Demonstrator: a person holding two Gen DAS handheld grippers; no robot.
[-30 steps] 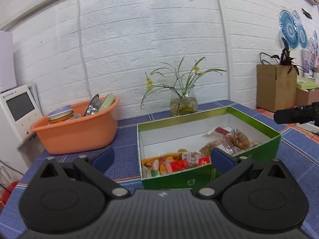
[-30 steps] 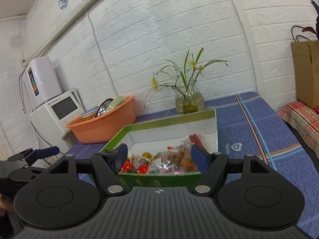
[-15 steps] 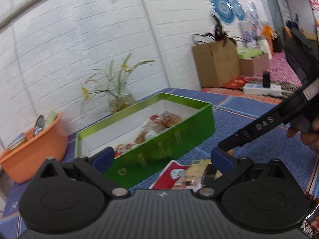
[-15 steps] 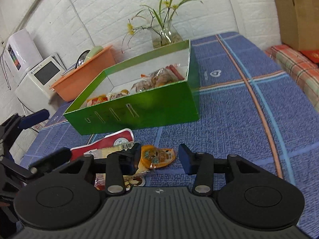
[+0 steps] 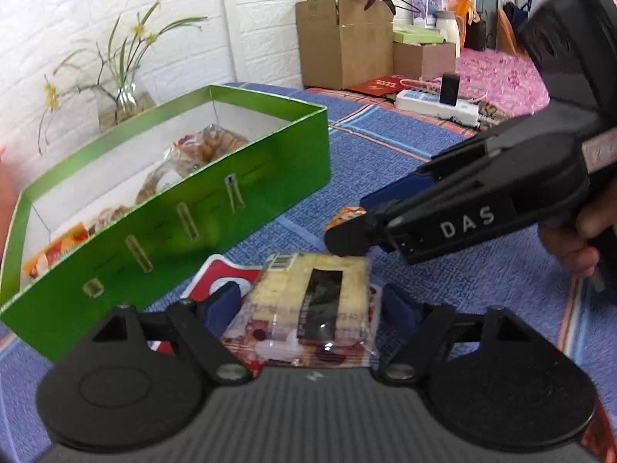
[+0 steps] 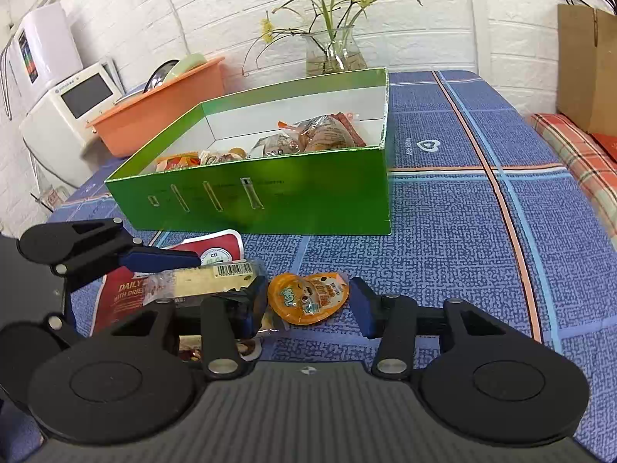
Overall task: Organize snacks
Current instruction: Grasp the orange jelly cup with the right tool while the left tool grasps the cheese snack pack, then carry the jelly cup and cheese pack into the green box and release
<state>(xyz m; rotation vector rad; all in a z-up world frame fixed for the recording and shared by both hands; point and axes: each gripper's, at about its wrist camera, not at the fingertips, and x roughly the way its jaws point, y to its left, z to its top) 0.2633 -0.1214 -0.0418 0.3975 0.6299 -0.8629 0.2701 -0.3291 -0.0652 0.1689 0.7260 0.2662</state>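
The jaws of the left gripper [image 5: 312, 308] have just been closing and now bracket a clear-wrapped biscuit pack [image 5: 314, 297], though whether the pads press on it cannot be told. The jaws of the right gripper [image 6: 308, 303] stand spread on either side of an orange jelly cup [image 6: 308, 297], not touching it. Both snacks lie on the blue worktop [image 6: 462, 250], the pack atop a red packet [image 6: 119, 293], just before a green box [image 6: 270, 196] holding more snacks.
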